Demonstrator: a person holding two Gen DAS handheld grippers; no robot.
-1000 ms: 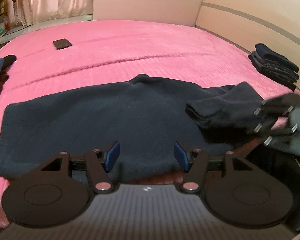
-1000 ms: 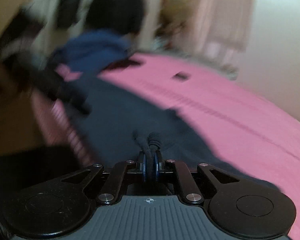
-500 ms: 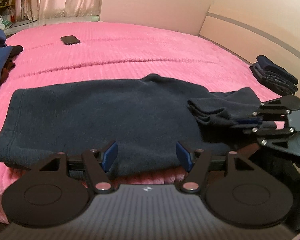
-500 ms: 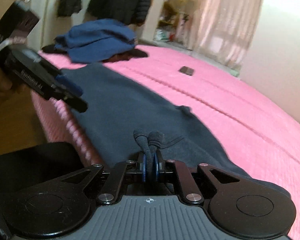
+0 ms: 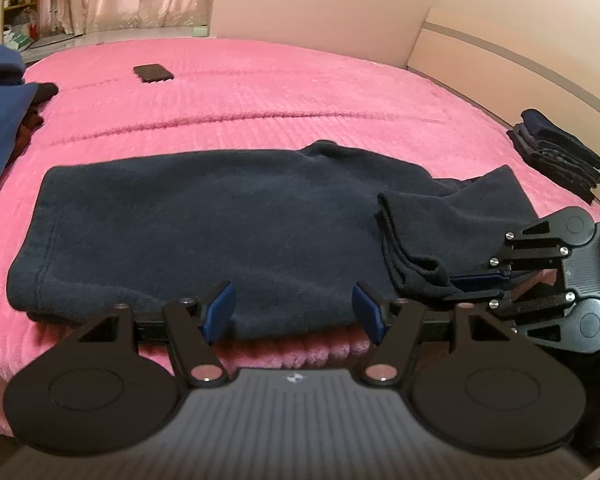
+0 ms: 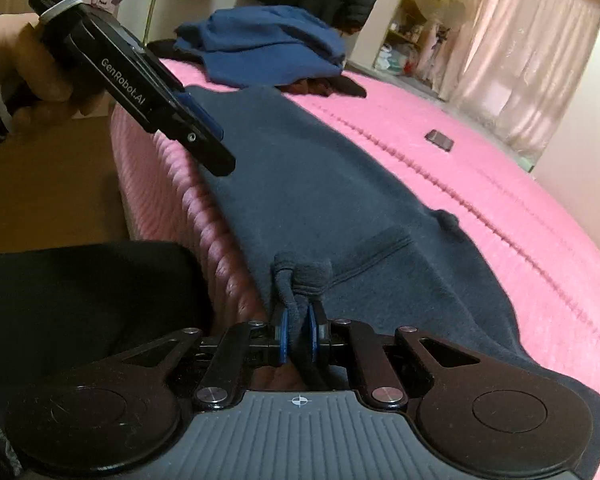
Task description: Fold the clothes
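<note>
A dark navy fleece garment (image 5: 220, 232) lies spread flat on the pink bed (image 5: 300, 92), with one sleeve folded back over its right side. My left gripper (image 5: 293, 308) stands open just over the garment's near edge, its pads touching nothing. In the right wrist view the same garment (image 6: 320, 184) stretches away along the bed's edge. My right gripper (image 6: 298, 320) is shut on the bunched sleeve cuff (image 6: 300, 276). From the left wrist view, the right gripper (image 5: 480, 280) sits low at the right, on the sleeve end. A hand holds the left gripper (image 6: 204, 140).
A dark phone (image 5: 153, 73) lies far back on the bed. A heap of blue clothes (image 5: 0, 120) sits at the left edge; a stack of folded dark clothes (image 5: 556, 152) sits at the right by the headboard. Wooden floor (image 6: 60, 184) lies beside the bed.
My right gripper has sunk and come nearer with the sleeve cuff still in it, and its blurred view has settled. The left gripper shifted slightly at first, then stayed still.
</note>
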